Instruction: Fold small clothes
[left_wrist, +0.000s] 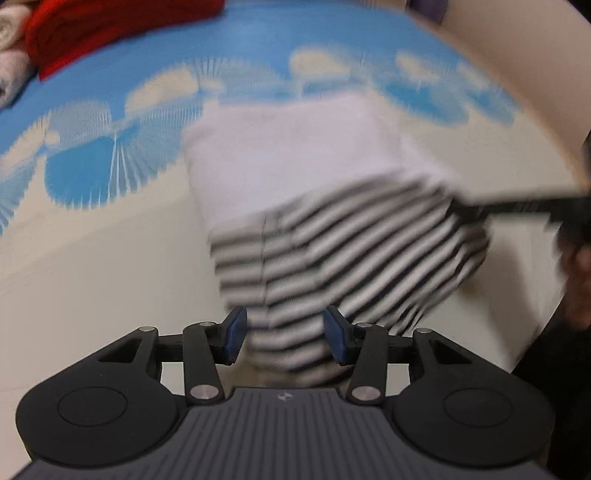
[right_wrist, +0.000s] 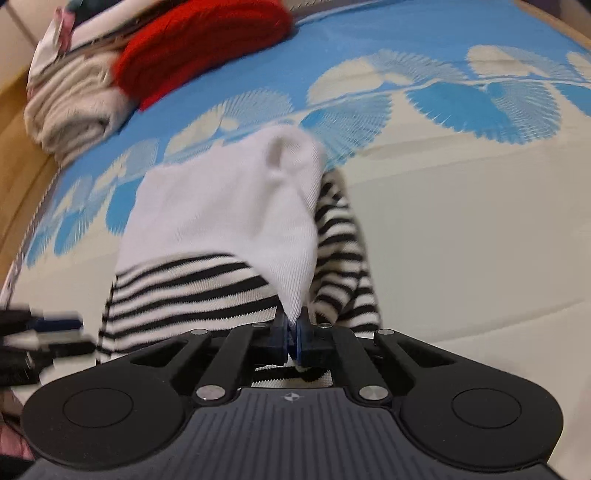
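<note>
A small garment, white on top with a black-and-white striped lower part (left_wrist: 332, 254), lies on the bed. In the left wrist view my left gripper (left_wrist: 284, 338) is open, its blue pads either side of the striped hem, holding nothing. In the right wrist view my right gripper (right_wrist: 293, 338) is shut on a corner of the white part of the garment (right_wrist: 236, 206) and lifts it over the striped part (right_wrist: 192, 295). The right gripper shows blurred at the right of the left view (left_wrist: 517, 206); the left one shows at the left edge of the right view (right_wrist: 44, 332).
The bedsheet (right_wrist: 461, 221) is cream with a blue fan-shell pattern at the far side. A red knit garment (right_wrist: 199, 40) and folded beige cloths (right_wrist: 74, 110) are stacked at the far left corner. A wooden bed edge (right_wrist: 14, 122) runs along the left.
</note>
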